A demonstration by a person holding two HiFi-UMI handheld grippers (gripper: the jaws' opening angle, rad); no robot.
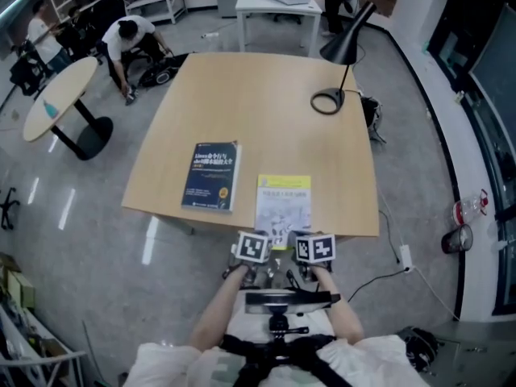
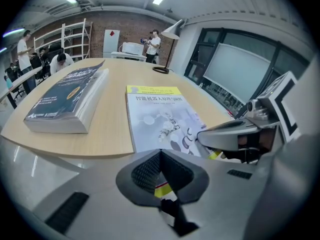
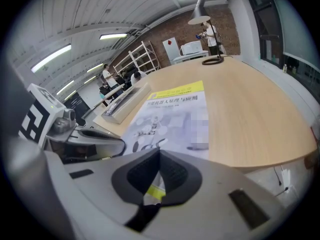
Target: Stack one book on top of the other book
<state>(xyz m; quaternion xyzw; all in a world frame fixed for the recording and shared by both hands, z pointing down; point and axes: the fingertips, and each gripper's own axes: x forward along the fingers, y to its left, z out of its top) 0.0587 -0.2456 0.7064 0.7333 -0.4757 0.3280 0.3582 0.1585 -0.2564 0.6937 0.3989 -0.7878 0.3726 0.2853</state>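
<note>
A thin white book with a yellow top band point(image 1: 283, 202) point(image 2: 160, 119) point(image 3: 172, 111) lies at the near edge of the wooden table point(image 1: 266, 95). Left of it lies a thick dark blue book point(image 1: 214, 176) point(image 2: 67, 96) point(image 3: 122, 101), apart from the white one. Both grippers are held side by side at the white book's near edge. My left gripper point(image 1: 256, 248) point(image 2: 160, 153) is shut, and so is my right gripper point(image 1: 313, 248) point(image 3: 159, 150). A yellow and white strip shows under each pair of jaws. Whether the tips touch the book is hidden.
A black desk lamp point(image 1: 343, 63) stands at the table's far right corner. A round table point(image 1: 60, 95) and a crouching person point(image 1: 125, 39) are at the far left. Beyond stands a white table point(image 1: 278, 6). A cable and socket point(image 1: 403, 258) lie on the floor at right.
</note>
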